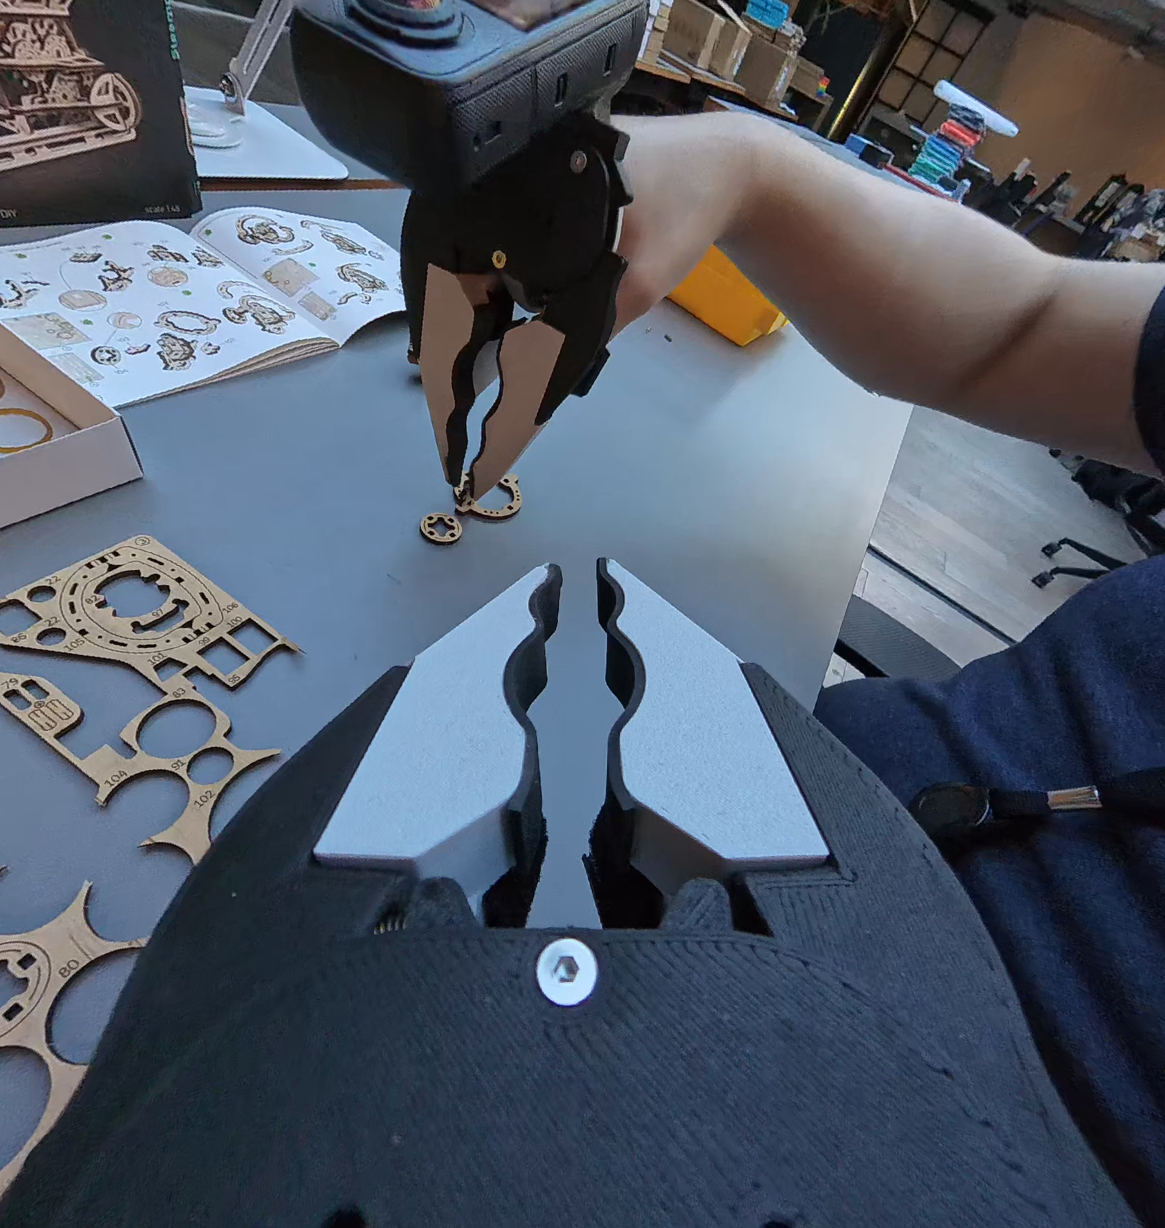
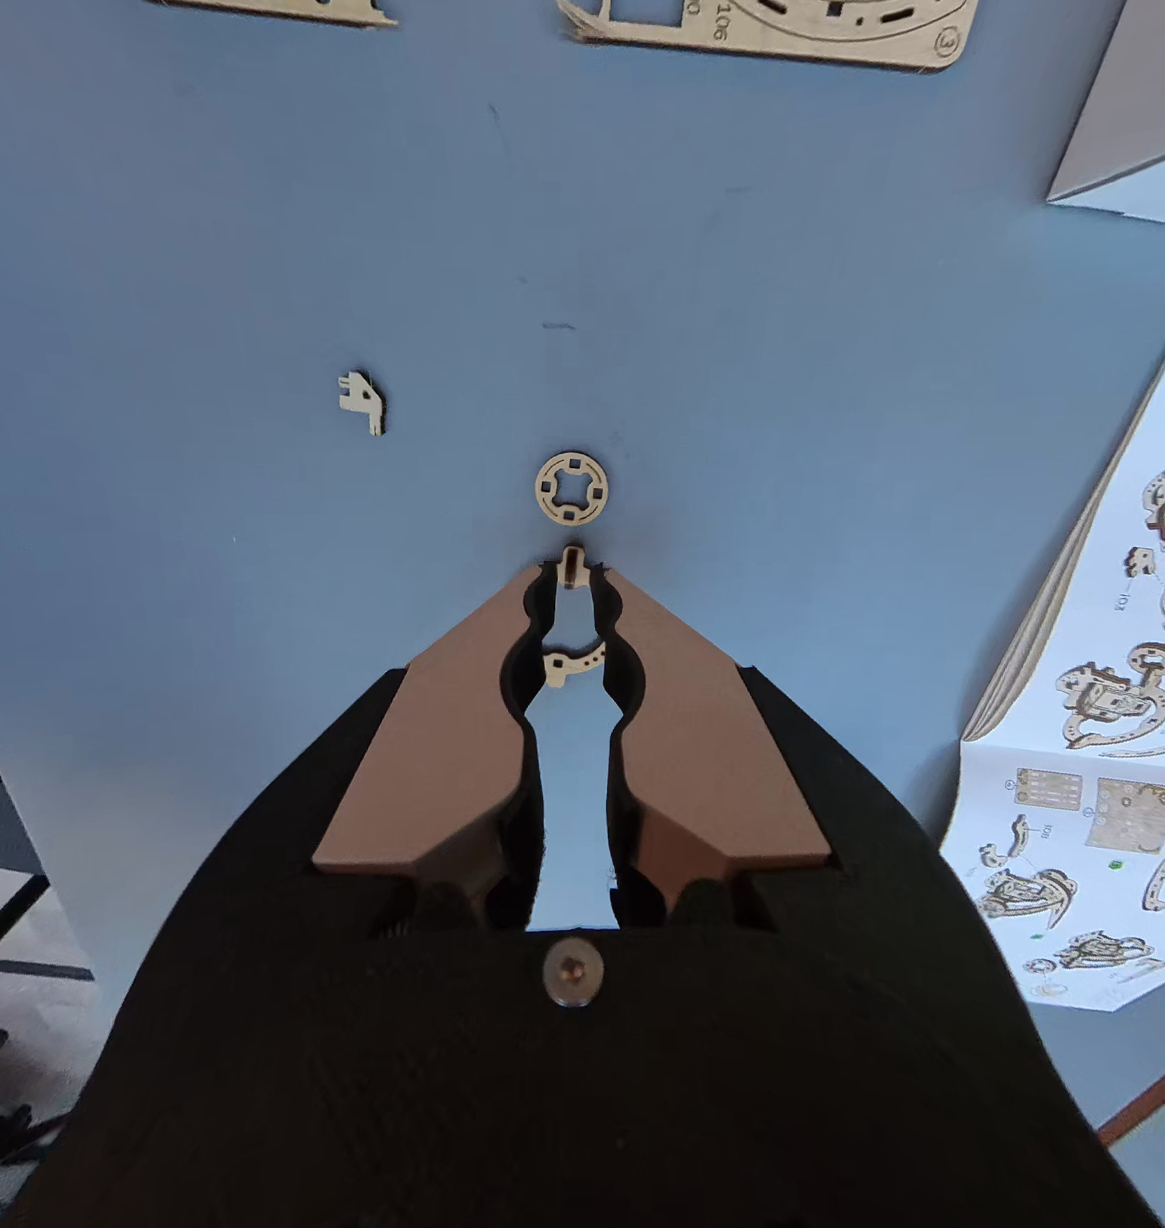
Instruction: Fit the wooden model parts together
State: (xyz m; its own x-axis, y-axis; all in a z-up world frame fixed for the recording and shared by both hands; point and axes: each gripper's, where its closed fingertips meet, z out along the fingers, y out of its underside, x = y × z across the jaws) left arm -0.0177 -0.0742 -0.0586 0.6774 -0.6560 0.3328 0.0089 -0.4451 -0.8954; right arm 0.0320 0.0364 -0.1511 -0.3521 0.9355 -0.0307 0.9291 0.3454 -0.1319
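My right gripper (image 2: 571,573) points down at the grey table (image 2: 234,232) and is shut on a small wooden tab (image 2: 571,563). A curved horseshoe-shaped wooden part (image 2: 576,664) lies under its fingers. In the left wrist view the right gripper (image 1: 463,484) holds the tab at the left end of the horseshoe part (image 1: 496,508). A small wooden ring (image 2: 571,488) lies just beyond the tips; it also shows in the left wrist view (image 1: 441,528). Another small wooden piece (image 2: 363,402) lies to the left. My left gripper (image 1: 579,570) hovers near, slightly open and empty.
Laser-cut wooden sheets (image 1: 134,638) lie at the left. An open instruction booklet (image 1: 167,299), a white box tray (image 1: 48,465), the kit's dark box (image 1: 68,106) and a yellow box (image 1: 726,299) sit farther back. The table edge (image 1: 859,545) is at the right. The tips of one gripper are about 15 centimetres away from the tips of the other.
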